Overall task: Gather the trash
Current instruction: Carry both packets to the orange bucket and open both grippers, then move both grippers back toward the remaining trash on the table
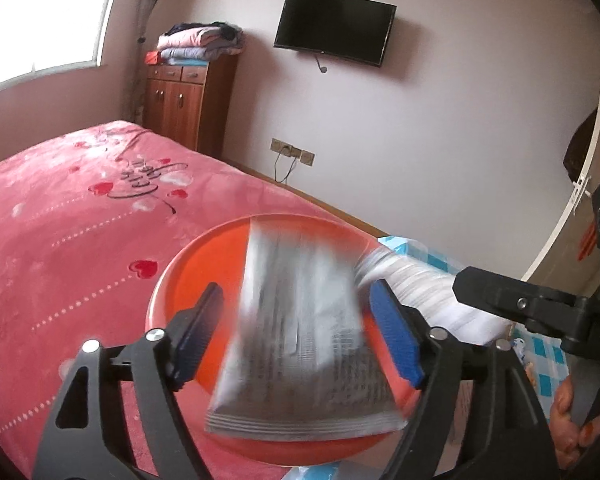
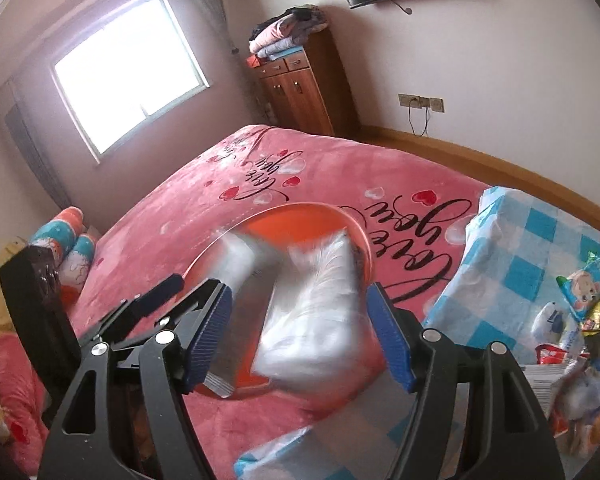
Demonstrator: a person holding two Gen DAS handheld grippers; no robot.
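Note:
An orange basin (image 1: 204, 272) sits on the pink bed; it also shows in the right wrist view (image 2: 300, 220). A silver printed wrapper (image 1: 300, 340) is blurred between the open fingers of my left gripper (image 1: 300, 332), over the basin. A white plastic wrapper (image 2: 316, 320) is blurred between the open fingers of my right gripper (image 2: 300, 332), beside the silver wrapper (image 2: 240, 260) over the basin. The white wrapper (image 1: 420, 292) shows at the right of the left wrist view, by the right gripper's finger (image 1: 500, 292). Neither wrapper looks clamped.
A blue checked cloth (image 2: 532, 240) at the right carries several snack wrappers (image 2: 580, 320). The pink bedspread (image 1: 60, 240) fills the left. A wooden cabinet (image 1: 184, 100) with folded clothes and a wall TV (image 1: 336, 28) stand behind. Pillows (image 2: 72, 240) lie at the bed's head.

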